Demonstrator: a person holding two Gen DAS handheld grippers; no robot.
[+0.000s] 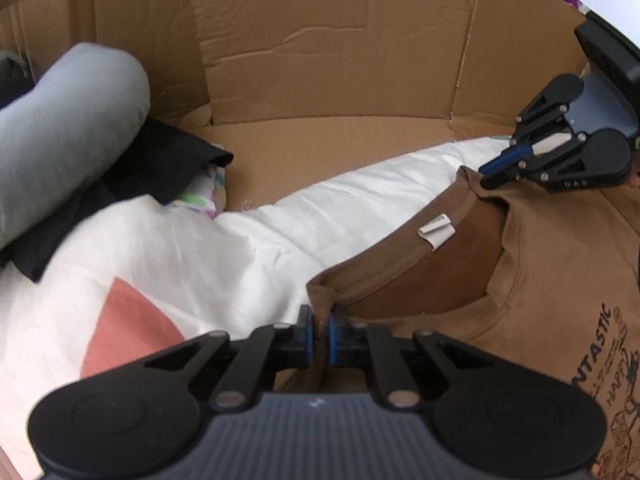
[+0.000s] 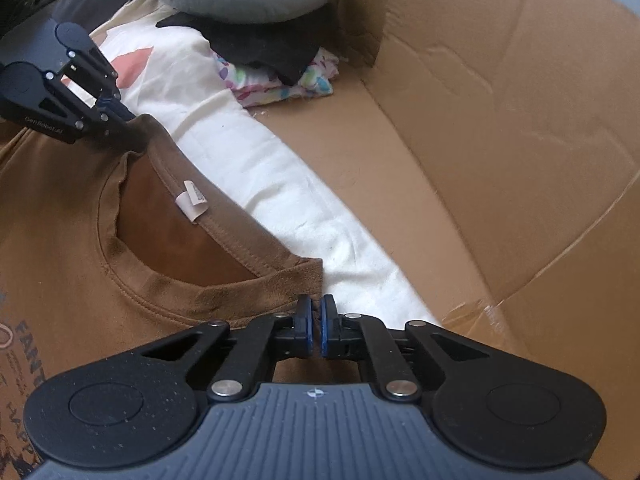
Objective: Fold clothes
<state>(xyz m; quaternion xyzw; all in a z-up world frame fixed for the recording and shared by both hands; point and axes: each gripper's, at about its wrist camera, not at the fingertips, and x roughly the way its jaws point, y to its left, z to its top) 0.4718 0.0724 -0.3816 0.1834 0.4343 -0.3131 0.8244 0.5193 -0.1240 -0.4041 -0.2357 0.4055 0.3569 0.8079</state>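
brown t-shirt [image 2: 80, 280] lies spread and unfolded on the white bedding [image 2: 280, 184], collar toward the cardboard wall [image 2: 500, 120]; left gripper [image 1: 319, 322] pinches one shoulder corner, right gripper [image 2: 316, 312] pinches the other; judged barely begun, no fold visible; folded floral cloth [image 2: 280, 84] sits far, under black garment [image 2: 260, 52].

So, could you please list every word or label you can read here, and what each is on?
"NTASTIC", start hidden, and "HAPPY": print on the brown shirt.
"GenRobot.AI", roughly: left gripper.
"DAS": right gripper.
Neck tag: too small to read.
Smaller shirt print: blurred.
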